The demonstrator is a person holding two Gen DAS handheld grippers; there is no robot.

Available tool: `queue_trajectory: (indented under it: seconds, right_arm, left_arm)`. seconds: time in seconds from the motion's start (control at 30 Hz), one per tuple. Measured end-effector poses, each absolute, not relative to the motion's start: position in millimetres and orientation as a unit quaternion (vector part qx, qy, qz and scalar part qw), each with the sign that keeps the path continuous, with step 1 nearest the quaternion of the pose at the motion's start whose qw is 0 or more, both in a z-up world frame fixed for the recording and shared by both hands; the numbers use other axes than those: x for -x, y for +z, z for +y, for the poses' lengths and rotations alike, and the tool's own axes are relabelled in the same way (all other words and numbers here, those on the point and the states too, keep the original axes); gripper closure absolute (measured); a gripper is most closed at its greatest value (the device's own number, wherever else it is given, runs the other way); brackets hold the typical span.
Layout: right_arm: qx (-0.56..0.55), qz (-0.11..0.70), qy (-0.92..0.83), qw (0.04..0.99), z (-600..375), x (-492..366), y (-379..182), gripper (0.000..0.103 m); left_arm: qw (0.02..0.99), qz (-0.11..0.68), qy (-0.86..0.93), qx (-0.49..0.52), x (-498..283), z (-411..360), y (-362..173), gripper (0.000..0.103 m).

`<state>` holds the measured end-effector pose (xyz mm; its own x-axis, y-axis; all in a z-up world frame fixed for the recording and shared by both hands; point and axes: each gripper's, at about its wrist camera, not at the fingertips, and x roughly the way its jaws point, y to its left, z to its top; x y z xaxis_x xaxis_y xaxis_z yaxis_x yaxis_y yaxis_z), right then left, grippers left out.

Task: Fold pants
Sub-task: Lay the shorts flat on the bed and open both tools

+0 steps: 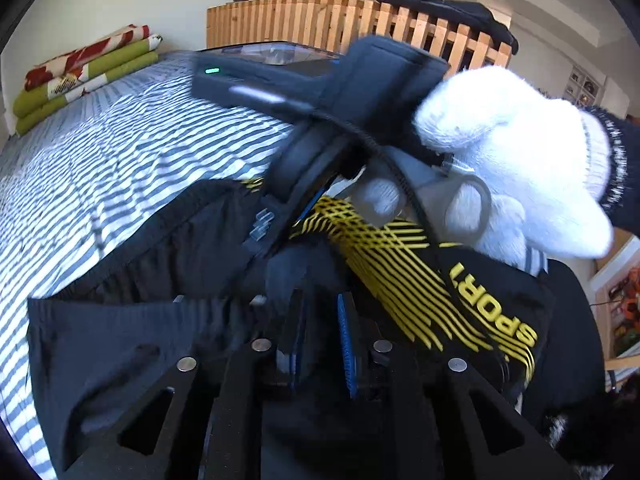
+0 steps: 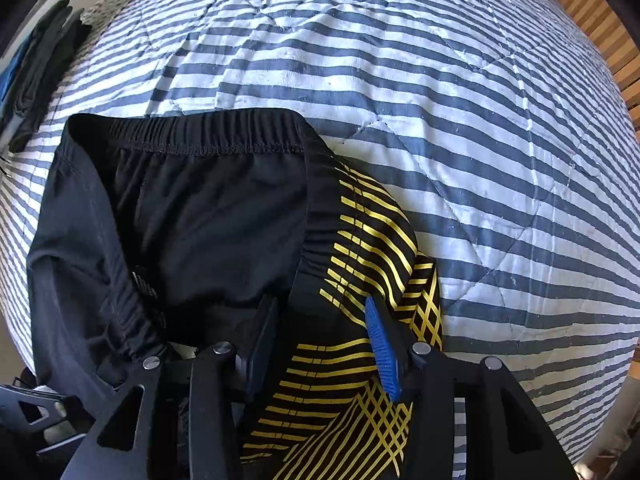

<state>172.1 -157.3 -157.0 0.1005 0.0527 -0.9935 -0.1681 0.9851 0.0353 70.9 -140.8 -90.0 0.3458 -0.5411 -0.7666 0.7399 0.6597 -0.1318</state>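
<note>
Black pants (image 2: pixel 200 220) with yellow line print lie bunched on a striped quilt, the elastic waistband (image 2: pixel 192 136) turned away from me. My right gripper (image 2: pixel 322 344) is shut on a thick fold of the yellow-printed fabric, which fills the gap between its half-closed jaws. My left gripper (image 1: pixel 320 340) is shut on dark fabric of the pants (image 1: pixel 140 340), with its blue pads close together. Yellow "SPORT" lettering (image 1: pixel 492 304) shows to its right. In the left wrist view a white-gloved hand (image 1: pixel 500 140) holds the other tool just above the pants.
The blue-and-white striped quilt (image 2: pixel 440 120) covers the bed. Folded green and red blankets (image 1: pixel 80 72) lie at its far left corner. A wooden slatted headboard (image 1: pixel 312 20) with a black garment (image 1: pixel 440 4) draped on it stands behind. Dark folded clothes (image 2: pixel 40 60) sit at the bed's left edge.
</note>
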Motion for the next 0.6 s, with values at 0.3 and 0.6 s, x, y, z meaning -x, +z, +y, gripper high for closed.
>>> queue_trajectory:
  seconds: [0.3,0.6]
  right_arm:
    - [-0.024,0.637,0.08,0.766,-189.8,-171.1,-131.2,0.081]
    - [-0.089,0.553,-0.004,0.828,-239.8,-230.6,-84.7,0.08]
  left_arm:
    - [0.882,0.436,-0.153,-0.095,-156.3,-12.0,-88.1,0.075]
    - [0.871,0.471,-0.116,-0.077,-209.7,-0.7,-129.4,0.069]
